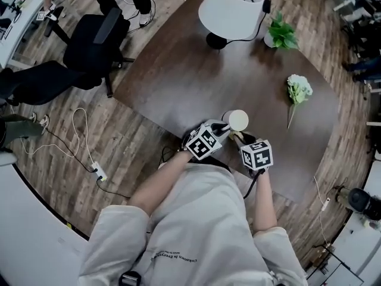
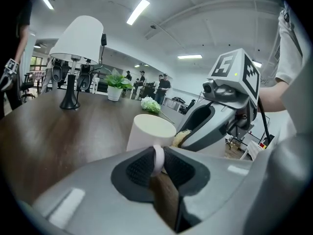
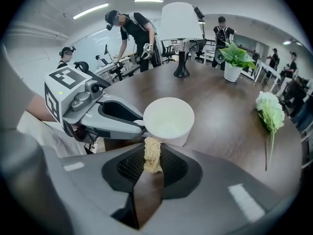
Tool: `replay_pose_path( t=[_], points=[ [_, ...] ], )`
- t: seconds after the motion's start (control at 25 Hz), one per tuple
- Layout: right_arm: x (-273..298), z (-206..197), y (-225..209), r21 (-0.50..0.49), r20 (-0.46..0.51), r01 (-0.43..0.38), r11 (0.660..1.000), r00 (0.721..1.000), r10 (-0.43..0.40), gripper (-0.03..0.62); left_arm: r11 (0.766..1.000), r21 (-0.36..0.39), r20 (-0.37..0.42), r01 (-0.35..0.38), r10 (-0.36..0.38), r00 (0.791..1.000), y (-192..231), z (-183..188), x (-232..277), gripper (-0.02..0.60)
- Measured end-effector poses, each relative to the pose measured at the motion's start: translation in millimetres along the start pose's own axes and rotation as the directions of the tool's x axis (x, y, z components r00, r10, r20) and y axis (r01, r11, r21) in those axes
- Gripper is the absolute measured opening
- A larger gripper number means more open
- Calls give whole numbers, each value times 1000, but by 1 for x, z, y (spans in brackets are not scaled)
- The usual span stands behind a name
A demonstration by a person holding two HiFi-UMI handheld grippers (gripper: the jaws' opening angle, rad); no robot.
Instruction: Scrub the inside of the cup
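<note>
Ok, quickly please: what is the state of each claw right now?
Left claw: closed on the handle of the cup.
Right claw: closed on a yellowish scrub pad.

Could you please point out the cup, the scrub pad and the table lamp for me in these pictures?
cup (image 3: 168,120): right gripper view, on its pale inside.
scrub pad (image 3: 152,156): right gripper view, on the part pinched between the jaws.
table lamp (image 1: 231,8): head view, on the white shade.
</note>
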State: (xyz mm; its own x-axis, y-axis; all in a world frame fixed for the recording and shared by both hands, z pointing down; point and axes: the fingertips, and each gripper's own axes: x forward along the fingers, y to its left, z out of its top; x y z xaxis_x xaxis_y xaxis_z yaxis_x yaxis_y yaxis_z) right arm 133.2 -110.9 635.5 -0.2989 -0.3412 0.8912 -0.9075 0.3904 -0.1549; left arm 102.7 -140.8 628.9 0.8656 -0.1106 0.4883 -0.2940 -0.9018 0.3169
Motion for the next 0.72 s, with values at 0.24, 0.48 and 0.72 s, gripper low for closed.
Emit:
replay_pose_path(
  t=[0.24, 0.48, 0.72],
  points=[
    [3, 8, 7, -1, 51, -9, 1000, 999, 9, 109, 1000, -17, -2, 5, -5, 1000, 2, 0, 1, 64],
    [-3, 12, 21, -2, 103, -28, 1000, 994, 28, 109, 1000, -24, 4, 14, -13, 1000, -3, -1, -4, 64],
    [-2, 6, 0, 32, 78, 8, 999, 997, -10, 109, 1000, -28, 7, 15, -15, 1000, -1, 1, -2, 64]
  ],
)
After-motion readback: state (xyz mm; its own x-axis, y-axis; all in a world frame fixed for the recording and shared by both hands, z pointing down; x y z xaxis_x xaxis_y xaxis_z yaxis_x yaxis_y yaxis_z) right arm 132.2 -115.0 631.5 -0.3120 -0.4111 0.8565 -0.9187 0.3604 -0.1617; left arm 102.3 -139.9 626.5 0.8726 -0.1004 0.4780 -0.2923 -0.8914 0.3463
